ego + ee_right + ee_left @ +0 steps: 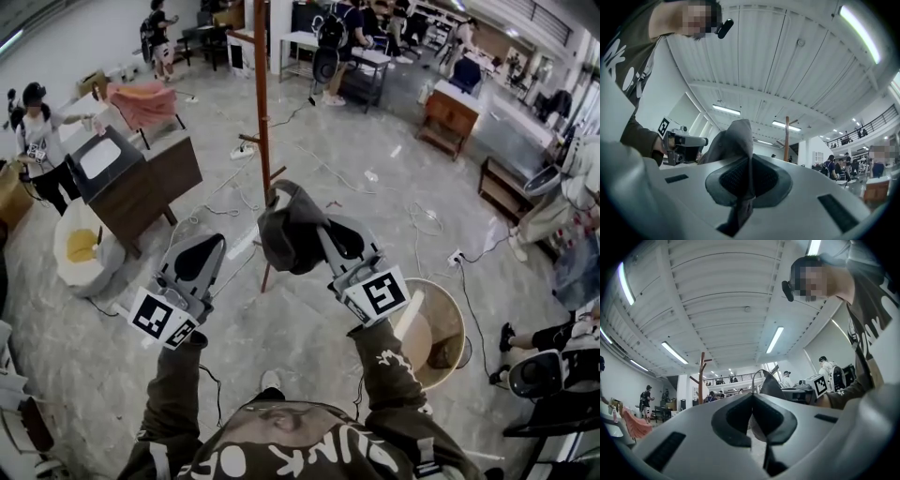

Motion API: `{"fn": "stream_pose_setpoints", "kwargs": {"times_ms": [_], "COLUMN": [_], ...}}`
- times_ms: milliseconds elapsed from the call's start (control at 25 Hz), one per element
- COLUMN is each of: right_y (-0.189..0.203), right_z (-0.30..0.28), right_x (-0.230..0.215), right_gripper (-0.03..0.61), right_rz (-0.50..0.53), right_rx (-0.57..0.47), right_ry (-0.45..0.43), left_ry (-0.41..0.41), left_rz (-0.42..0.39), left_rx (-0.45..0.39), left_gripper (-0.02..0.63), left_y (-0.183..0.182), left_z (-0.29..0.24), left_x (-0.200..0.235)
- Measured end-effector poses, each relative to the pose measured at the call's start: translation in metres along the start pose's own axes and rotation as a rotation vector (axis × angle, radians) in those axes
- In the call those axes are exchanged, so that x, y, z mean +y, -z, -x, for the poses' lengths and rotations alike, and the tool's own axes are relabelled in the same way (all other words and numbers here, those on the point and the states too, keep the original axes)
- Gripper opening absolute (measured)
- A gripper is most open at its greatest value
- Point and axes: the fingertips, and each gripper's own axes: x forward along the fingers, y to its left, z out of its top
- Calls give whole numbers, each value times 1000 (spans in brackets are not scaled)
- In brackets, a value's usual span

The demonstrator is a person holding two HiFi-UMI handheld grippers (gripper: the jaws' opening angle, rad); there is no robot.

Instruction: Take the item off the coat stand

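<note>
Right gripper (749, 161): centre frame, tilted slightly upward, clamped on grey cap (286, 234)
Left gripper (211, 244): lower left, parallel, closed, empty

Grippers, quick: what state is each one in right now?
Left gripper: closed, nothing between its jaws.
Right gripper: closed on the dark grey cap.
</note>
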Motion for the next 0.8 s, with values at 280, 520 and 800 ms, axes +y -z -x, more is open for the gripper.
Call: {"fn": "stream_pose_setpoints", "kwargs": {"times_ms": [280, 520, 800], "right_y": [-16, -27, -40], "right_z": [69, 99, 107], "right_x": [17, 26, 41], "right_gripper": [15, 15, 15], "right_rz": [-40, -68, -60], "right_rx": [-7, -11, -25], "right_ry": [-46, -68, -62], "left_ry": [-47, -80, -78], "left_rz": [-9, -18, -26], "left_rx": [45, 62, 41], "left_gripper": [5, 5, 5], "left_y": [-15, -32, -43], "left_z": [17, 30, 43], "left_x": [-80, -114, -124]}}
